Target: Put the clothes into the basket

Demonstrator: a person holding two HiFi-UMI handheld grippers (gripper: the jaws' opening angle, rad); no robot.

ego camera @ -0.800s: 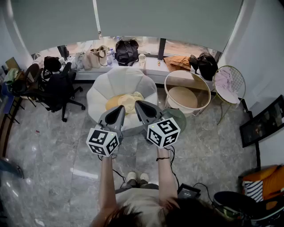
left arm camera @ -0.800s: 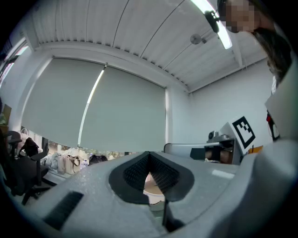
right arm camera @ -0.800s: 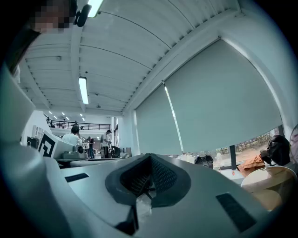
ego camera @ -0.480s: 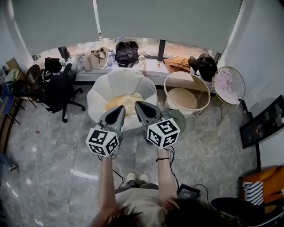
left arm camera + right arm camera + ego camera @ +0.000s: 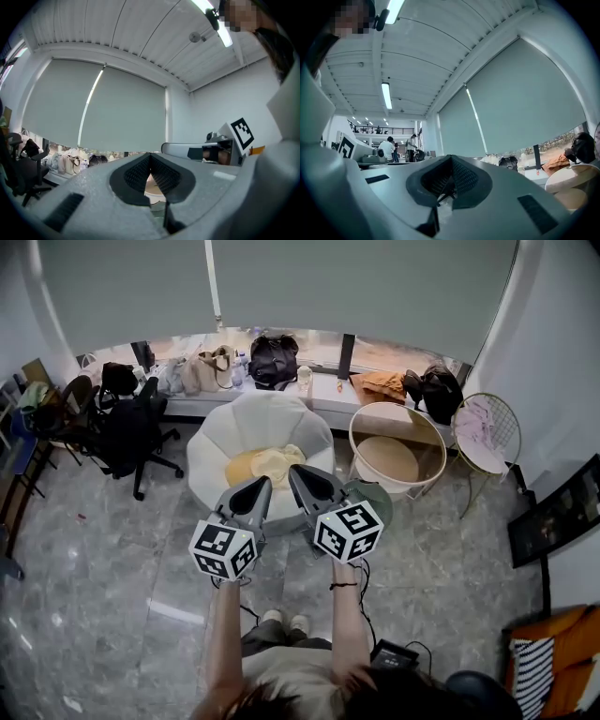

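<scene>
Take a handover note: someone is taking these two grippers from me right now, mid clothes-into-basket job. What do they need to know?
Left gripper: shut, empty, held level.
Right gripper: shut, empty, level beside it.
Yellow clothes: heaped on the seat of the white shell-shaped armchair, ahead of both grippers, untouched.
Round white-rimmed basket: on the floor to the right of the armchair. Its tan bottom shows and there are no clothes in it.
Done: nothing yet.
Left: open a gripper, grasp the yellow clothes, carry them right and drop them in the basket.
</scene>
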